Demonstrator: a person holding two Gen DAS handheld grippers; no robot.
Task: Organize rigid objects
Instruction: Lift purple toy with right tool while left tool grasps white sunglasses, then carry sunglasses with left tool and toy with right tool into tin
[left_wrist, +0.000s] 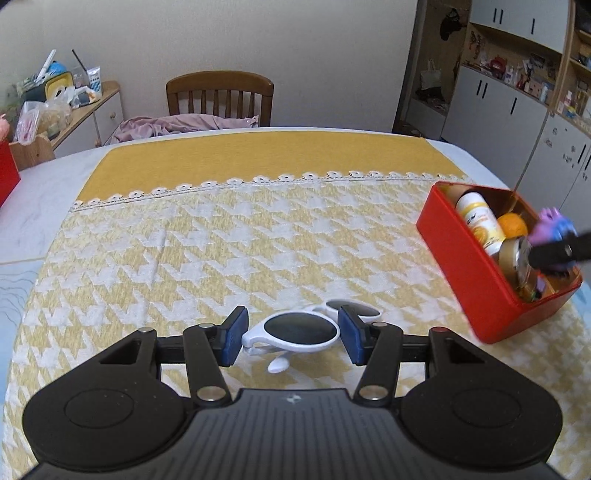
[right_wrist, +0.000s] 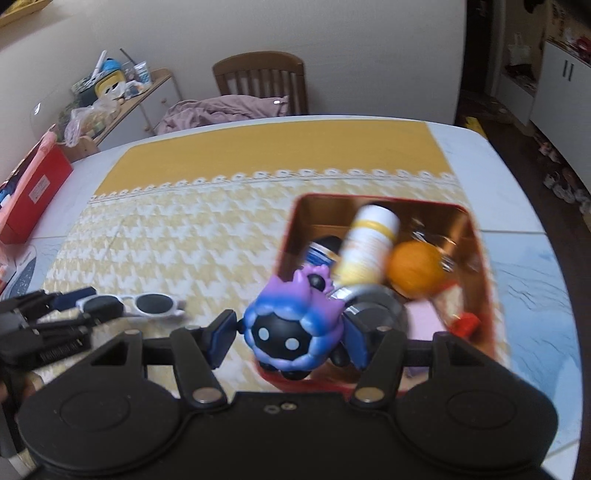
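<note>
A: What is carried by the surface (left_wrist: 44, 192)?

B: A yellow houndstooth cloth (left_wrist: 221, 240) is spread over it. A red box (left_wrist: 469, 273) is set at the right, and a white bottle (right_wrist: 369, 243), an orange (right_wrist: 417, 269) and a jar (left_wrist: 517, 258) are held inside.

A: And the tools?

B: The left tool (left_wrist: 291, 334) is spread wide, with white sunglasses (left_wrist: 303, 330) lying on the cloth between its pads, untouched as far as can be seen. A purple-blue toy figure (right_wrist: 291, 332) is pinched by the right tool (right_wrist: 288, 341) above the box's near-left corner.
</note>
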